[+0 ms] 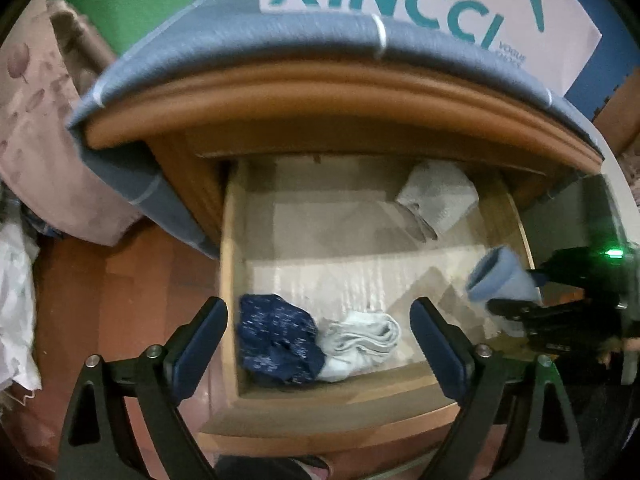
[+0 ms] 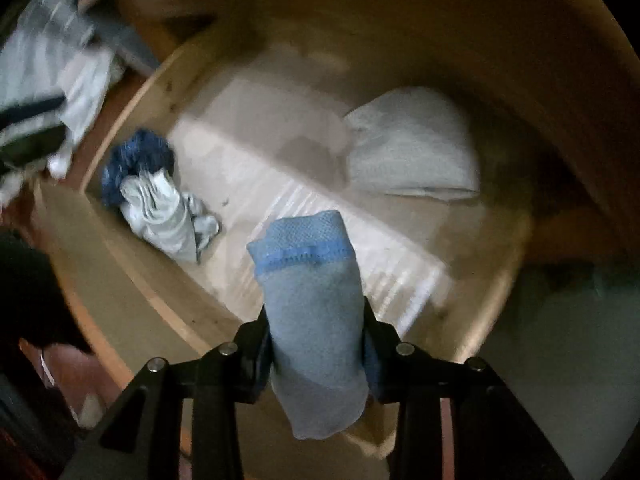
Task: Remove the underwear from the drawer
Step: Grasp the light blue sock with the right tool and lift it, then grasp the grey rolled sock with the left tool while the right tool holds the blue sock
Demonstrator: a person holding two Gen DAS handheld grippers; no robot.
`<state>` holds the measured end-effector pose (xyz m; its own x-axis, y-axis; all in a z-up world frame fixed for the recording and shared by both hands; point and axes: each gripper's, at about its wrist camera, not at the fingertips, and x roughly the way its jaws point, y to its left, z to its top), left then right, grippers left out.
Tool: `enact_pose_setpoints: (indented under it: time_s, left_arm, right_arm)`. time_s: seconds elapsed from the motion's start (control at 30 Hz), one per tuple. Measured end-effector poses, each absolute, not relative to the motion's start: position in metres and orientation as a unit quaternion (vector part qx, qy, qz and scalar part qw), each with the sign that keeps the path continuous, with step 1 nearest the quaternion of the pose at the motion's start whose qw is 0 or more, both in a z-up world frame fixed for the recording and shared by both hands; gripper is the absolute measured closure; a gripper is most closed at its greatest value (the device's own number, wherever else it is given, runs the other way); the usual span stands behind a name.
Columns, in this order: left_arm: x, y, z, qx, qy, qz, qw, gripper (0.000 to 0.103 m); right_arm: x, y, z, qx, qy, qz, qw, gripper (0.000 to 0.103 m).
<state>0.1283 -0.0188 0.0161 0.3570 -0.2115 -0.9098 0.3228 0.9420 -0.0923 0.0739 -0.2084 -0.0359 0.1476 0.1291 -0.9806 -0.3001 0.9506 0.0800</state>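
The wooden drawer [image 1: 230, 264] stands pulled open. My right gripper [image 2: 316, 344] is shut on a rolled light-blue garment [image 2: 310, 280] and holds it above the drawer's right side; the garment also shows in the left wrist view [image 1: 502, 276]. My left gripper [image 1: 320, 320] is open and empty above the drawer's front left. Below it lie a dark-blue speckled garment [image 1: 278, 338] and a white bundle [image 1: 360, 338]. A folded grey garment [image 1: 438, 196] lies at the back right, also seen in the right wrist view [image 2: 412, 144].
A blue-grey cloth [image 1: 280, 40] covers the cabinet top, with a white XINCCI bag [image 1: 420, 4] behind it. A pink floral bedcover [image 1: 36, 140] is at the left. A red-brown wooden floor [image 1: 120, 280] is left of the drawer.
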Motion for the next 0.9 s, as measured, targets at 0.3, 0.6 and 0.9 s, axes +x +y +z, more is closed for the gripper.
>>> enact_pose_setpoints:
  time_s: [0.3,0.6,0.9]
  left_arm:
    - [0.136,-0.046,-0.011,0.065,0.584,-0.171,0.79,0.003]
    - [0.14,-0.068,-0.039,0.082,0.622,-0.169,0.76,0.001]
    - [0.146,-0.075,-0.064,0.071,0.666,-0.164,0.724,0.003]
  right_arm:
    - [0.038,-0.272,0.033,0.076,0.478,0.1,0.869,0.066]
    - [0.034,-0.291,0.043,0.105,0.455,0.076,0.881,0.066]
    - [0.027,-0.292,0.018,0.11,0.456,0.08,0.88,0.066]
